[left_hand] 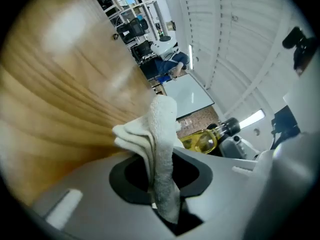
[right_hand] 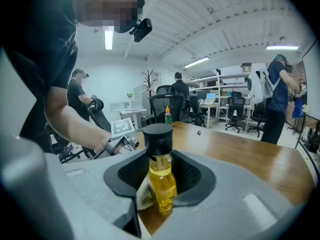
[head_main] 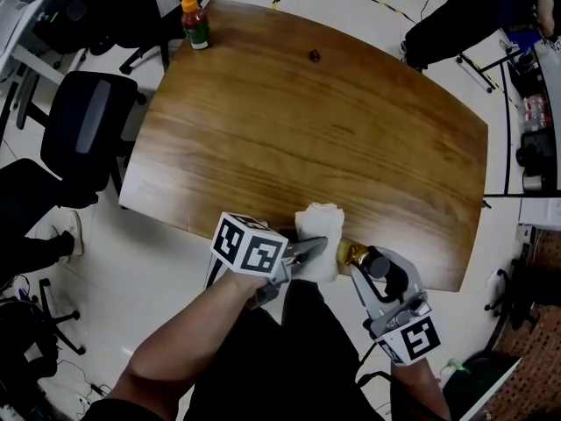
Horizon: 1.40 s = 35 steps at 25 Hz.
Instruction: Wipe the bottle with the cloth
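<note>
Bottle (right_hand: 161,184) in my right gripper (right_hand: 161,176), cloth (left_hand: 160,129) in my left gripper (left_hand: 161,176).
Both pairs of jaws clamp; bottle's long axis near upright, black cap (right_hand: 158,136) topmost.

The left gripper (head_main: 311,253) pinches the cloth (left_hand: 160,149) and the right gripper (head_main: 359,261) squeezes the bottle (right_hand: 161,181), both held low, tips close together.

Cloth (head_main: 320,231) white, bottle (right_hand: 161,179) clear yellow (its cap (right_hand: 158,135) black) — table (head_main: 333,139) brown, wood-grained.
</note>
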Available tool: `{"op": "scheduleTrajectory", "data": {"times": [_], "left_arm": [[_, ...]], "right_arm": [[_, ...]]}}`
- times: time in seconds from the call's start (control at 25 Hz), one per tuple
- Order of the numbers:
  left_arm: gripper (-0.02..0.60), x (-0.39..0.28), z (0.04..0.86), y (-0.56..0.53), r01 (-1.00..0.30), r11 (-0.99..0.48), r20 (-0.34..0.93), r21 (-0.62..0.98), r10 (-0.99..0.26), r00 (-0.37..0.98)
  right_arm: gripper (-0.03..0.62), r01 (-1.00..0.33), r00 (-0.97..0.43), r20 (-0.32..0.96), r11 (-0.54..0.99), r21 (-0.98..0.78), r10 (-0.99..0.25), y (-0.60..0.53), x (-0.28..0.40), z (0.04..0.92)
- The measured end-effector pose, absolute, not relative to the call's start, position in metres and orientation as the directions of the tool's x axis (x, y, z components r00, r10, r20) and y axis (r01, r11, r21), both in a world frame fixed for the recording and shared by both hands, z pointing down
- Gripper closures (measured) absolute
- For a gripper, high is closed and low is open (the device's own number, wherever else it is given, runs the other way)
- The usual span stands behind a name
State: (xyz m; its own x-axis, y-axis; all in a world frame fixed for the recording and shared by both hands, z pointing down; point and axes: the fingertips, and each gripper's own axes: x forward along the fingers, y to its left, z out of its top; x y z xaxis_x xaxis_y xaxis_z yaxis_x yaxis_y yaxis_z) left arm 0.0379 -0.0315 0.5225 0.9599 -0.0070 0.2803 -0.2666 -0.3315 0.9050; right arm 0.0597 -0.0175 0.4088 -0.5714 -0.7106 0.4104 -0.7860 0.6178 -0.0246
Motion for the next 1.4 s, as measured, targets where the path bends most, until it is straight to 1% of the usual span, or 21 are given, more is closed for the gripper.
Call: {"op": "scheduleTrajectory", "data": {"times": [0.08,0.16,0.4,0.52,0.64,0.72,0.8,0.88,0.92,1.0,1.08,1.2,1.28,1.4], "left_arm": [[0.482,0.037,0.537,-0.03,-0.369,-0.38,0.4,0.848,0.003,0.916],[0.483,0.037,0.547,-0.026,-0.426,-0.4,0.471,0.812,0.018,0.882],[0.483,0.041,0.559,-0.021,-0.492,-0.41,0.554,0.768,0.041,0.831],[0.482,0.038,0.556,-0.022,-0.488,-0.395,0.538,0.778,0.018,0.843],[0.482,0.026,0.536,-0.018,-0.422,-0.379,0.45,0.824,-0.017,0.893],[0.482,0.02,0.517,-0.001,-0.334,-0.405,0.375,0.851,0.022,0.927],[0.482,0.017,0.495,0.023,-0.225,-0.502,0.313,0.835,0.098,0.945],[0.482,0.019,0.473,0.049,-0.099,-0.636,0.271,0.766,0.18,0.946],[0.482,0.022,0.465,0.061,-0.047,-0.696,0.268,0.716,0.213,0.94],[0.482,0.034,0.462,0.077,0.016,-0.791,0.293,0.612,0.246,0.924],[0.482,0.049,0.468,0.081,0.038,-0.845,0.328,0.533,0.248,0.911],[0.482,0.07,0.473,0.073,0.03,-0.866,0.347,0.499,0.231,0.909],[0.482,0.076,0.471,0.063,0.011,-0.848,0.328,0.529,0.217,0.919],[0.483,0.076,0.467,0.054,-0.009,-0.768,0.288,0.641,0.229,0.93]], "right_arm": [[0.468,-0.786,-0.571,0.411,0.618,-0.024,-0.71,-0.018,0.059,0.409],[0.47,-0.785,-0.571,0.415,0.619,-0.024,-0.709,-0.017,0.06,0.409],[0.47,-0.791,-0.563,0.417,0.611,-0.022,-0.714,-0.015,0.062,0.411],[0.468,-0.794,-0.563,0.411,0.607,-0.03,-0.717,-0.015,0.063,0.411],[0.468,-0.792,-0.57,0.406,0.609,-0.042,-0.714,-0.016,0.064,0.411],[0.468,-0.791,-0.572,0.406,0.611,-0.042,-0.712,-0.016,0.064,0.411],[0.468,-0.792,-0.571,0.404,0.609,-0.043,-0.714,-0.016,0.065,0.411],[0.468,-0.795,-0.57,0.399,0.605,-0.046,-0.718,-0.016,0.065,0.411],[0.468,-0.796,-0.569,0.398,0.603,-0.047,-0.719,-0.016,0.065,0.41],[0.468,-0.796,-0.57,0.397,0.603,-0.05,-0.719,-0.015,0.065,0.409],[0.468,-0.795,-0.572,0.397,0.605,-0.053,-0.718,-0.014,0.065,0.409],[0.468,-0.792,-0.575,0.399,0.608,-0.053,-0.714,-0.014,0.064,0.41],[0.468,-0.79,-0.577,0.4,0.61,-0.054,-0.712,-0.014,0.063,0.41],[0.468,-0.789,-0.579,0.4,0.612,-0.056,-0.71,-0.016,0.063,0.41]]}}
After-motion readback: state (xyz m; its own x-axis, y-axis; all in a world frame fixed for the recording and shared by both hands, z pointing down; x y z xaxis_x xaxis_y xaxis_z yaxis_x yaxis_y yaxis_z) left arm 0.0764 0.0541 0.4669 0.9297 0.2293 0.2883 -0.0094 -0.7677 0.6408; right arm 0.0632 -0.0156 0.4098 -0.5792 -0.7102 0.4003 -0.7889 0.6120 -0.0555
